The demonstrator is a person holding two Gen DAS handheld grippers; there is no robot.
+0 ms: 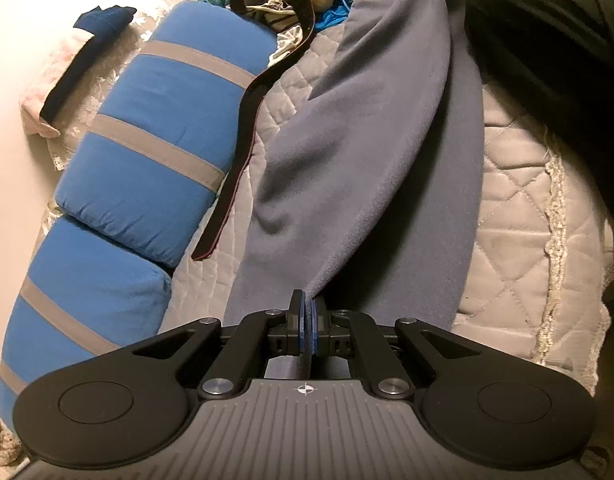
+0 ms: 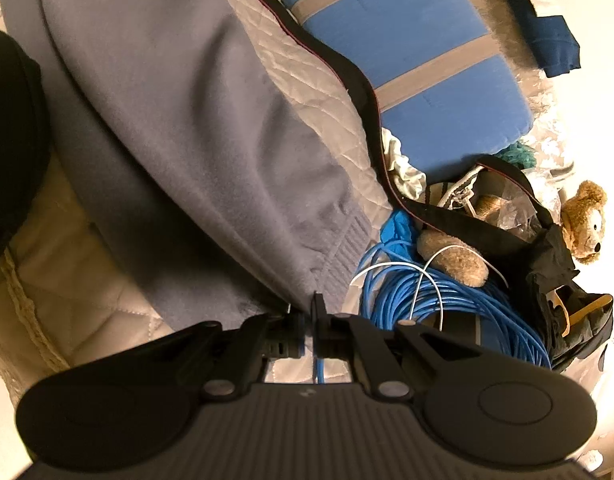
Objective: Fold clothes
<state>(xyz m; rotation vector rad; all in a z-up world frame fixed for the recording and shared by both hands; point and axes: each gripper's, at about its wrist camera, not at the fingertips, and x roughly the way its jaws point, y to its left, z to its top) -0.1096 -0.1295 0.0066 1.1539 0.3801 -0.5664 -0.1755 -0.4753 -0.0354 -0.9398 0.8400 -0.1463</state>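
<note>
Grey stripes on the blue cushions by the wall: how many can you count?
5 in the left wrist view: three cross the upper blue cushion, near its top, middle and lower part; two cross the lower blue cushion. More may be hidden beyond the picture edge.

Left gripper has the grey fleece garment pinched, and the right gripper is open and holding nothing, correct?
Not quite. The right gripper is shut on the grey fleece garment too, near its ribbed cuff, as the right wrist view shows. The left gripper does have it pinched.
</note>
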